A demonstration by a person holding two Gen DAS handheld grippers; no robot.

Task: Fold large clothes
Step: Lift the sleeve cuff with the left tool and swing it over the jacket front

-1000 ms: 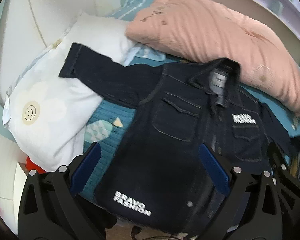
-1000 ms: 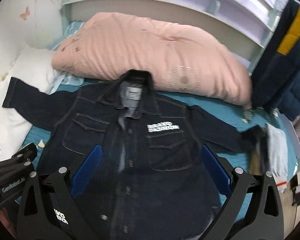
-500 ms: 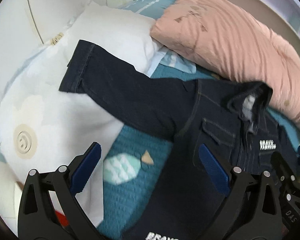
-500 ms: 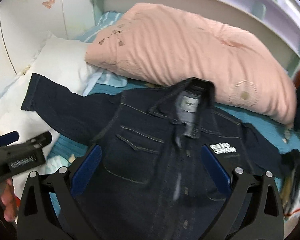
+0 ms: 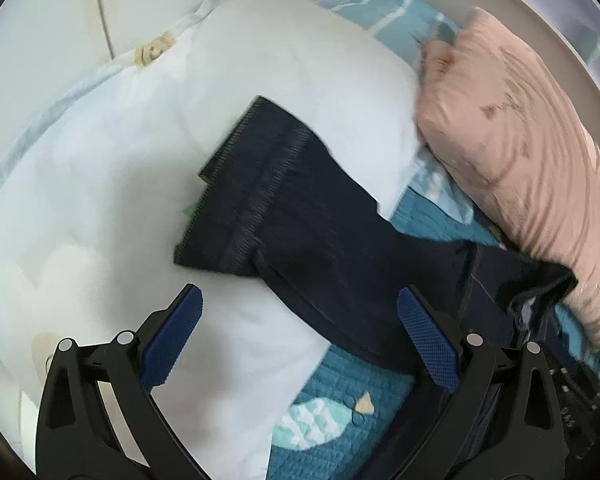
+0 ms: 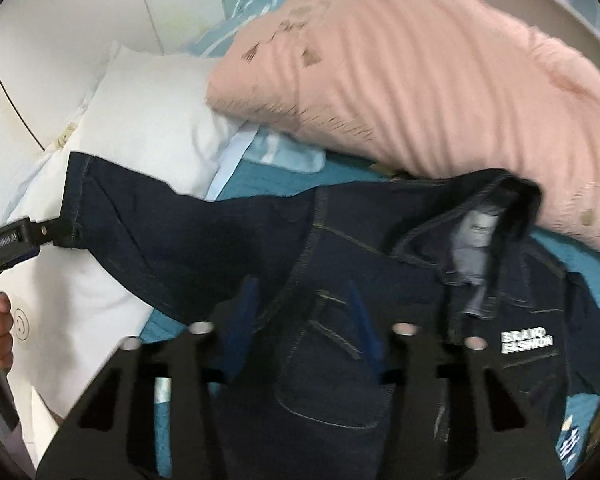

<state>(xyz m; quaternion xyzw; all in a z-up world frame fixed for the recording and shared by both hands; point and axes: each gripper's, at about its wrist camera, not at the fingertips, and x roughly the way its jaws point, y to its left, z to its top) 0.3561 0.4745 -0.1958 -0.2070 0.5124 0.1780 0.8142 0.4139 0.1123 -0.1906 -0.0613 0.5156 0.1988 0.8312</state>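
Your dark denim jacket [image 6: 340, 360] lies front-up on the teal bedspread [image 5: 340, 420], one sleeve [image 5: 300, 216] draped over the white pillow [image 5: 100, 200]. Denim looks thick, floppy, fairly heavy; pinch cuff and shoulder seam. Left gripper [image 5: 296, 336] gapes before the cuff; right gripper [image 6: 304, 320] has just been narrowing around chest fabric, though I cannot tell whether it pinches.

White pillow [image 5: 148, 184] beside pink, apparently patterned duvet [image 6: 420, 80] on teal bedspread [image 5: 340, 384].

White block letters reading BRAVO FASHION stand above a chest pocket of the dark denim jacket [image 6: 380, 320], a white label on the left gripper [image 6: 16, 236] is too blurred to read, and the collar tag [image 6: 480, 226] of the jacket shows no legible print
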